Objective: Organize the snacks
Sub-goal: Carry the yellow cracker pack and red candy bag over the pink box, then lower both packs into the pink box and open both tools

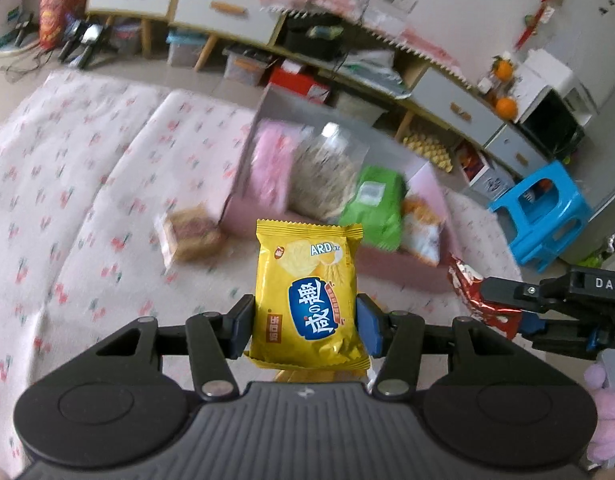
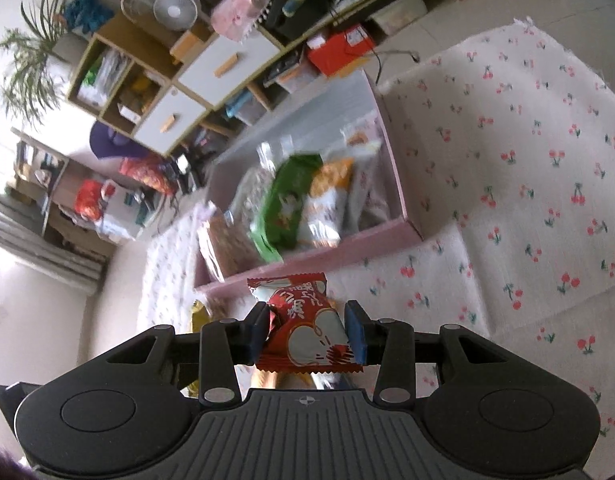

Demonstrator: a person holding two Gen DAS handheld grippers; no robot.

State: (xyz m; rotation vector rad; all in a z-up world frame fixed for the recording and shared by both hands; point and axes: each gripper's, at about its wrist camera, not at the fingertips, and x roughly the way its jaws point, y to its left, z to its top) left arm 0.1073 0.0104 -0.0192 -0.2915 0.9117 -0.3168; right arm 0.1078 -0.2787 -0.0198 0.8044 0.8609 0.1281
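My left gripper (image 1: 305,326) is shut on a yellow snack packet (image 1: 307,292), held upright above the cherry-print cloth (image 1: 87,200). A red and white snack packet (image 2: 307,328) sits pinched in my right gripper (image 2: 307,334), which is shut on it; the same packet (image 1: 473,292) and right gripper (image 1: 503,300) show at the right edge of the left wrist view. Ahead lies a pink box (image 1: 387,264) (image 2: 347,250) holding a green bag (image 1: 377,204) (image 2: 285,204), an orange and white bag (image 1: 421,228) (image 2: 327,200), a clear bag (image 1: 327,172) and a pink pack (image 1: 273,168).
A brown snack pack (image 1: 189,236) lies on the cloth left of the box. A blue plastic stool (image 1: 543,216) stands at the right. Low cabinets with drawers (image 1: 223,12) (image 2: 227,64) and storage bins line the wall behind.
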